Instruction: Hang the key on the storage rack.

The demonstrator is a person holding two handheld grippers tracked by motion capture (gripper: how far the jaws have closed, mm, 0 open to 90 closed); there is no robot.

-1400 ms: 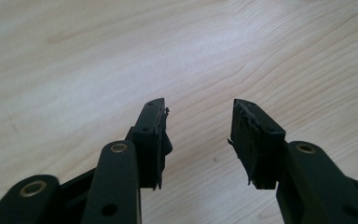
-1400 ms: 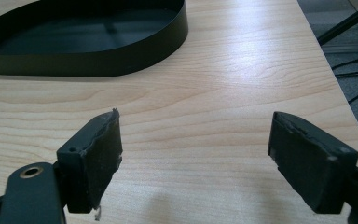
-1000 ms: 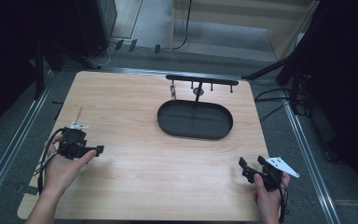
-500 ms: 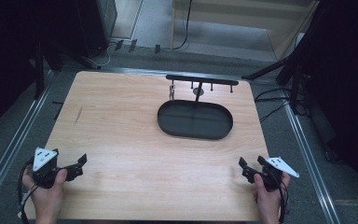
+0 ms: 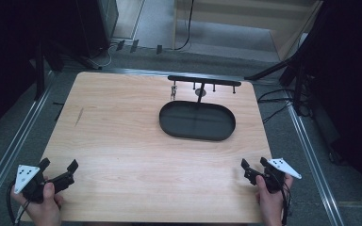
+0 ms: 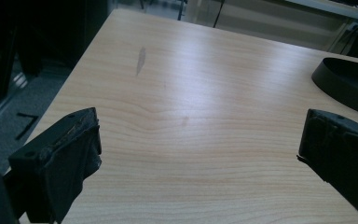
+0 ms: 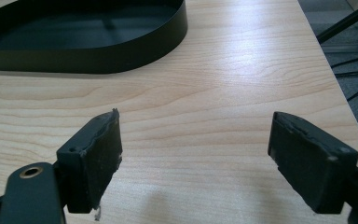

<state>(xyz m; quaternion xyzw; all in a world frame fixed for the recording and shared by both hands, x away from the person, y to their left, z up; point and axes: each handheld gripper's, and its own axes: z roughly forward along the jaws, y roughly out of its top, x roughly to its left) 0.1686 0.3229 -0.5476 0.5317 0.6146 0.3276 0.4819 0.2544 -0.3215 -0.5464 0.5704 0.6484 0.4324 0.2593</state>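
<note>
High view: your left gripper point(image 5: 56, 168) sits at the near-left corner of the table point(image 5: 122, 141), well apart from the black oval tray point(image 5: 197, 121), jaws spread and empty; your right gripper point(image 5: 252, 168) rests near the tray's near-right side, jaws also apart, nothing between them; behind the tray stands a black hook rack point(image 5: 203, 81) with a small metal piece point(image 5: 173, 90) hanging at its left end.

Left gripper view: left gripper point(image 6: 198, 140) gaping wide over bare wood; the tray point(image 6: 349, 81) lies ahead to the right.

Right gripper view: right gripper point(image 7: 196, 140) wide open; the tray point(image 7: 88, 56) lies just ahead to the left.

Handling: the tray looks like thin stiff metal, light, smooth and likely slippery; pinch its upright wall at a long side, squarely, so it does not twist.
</note>
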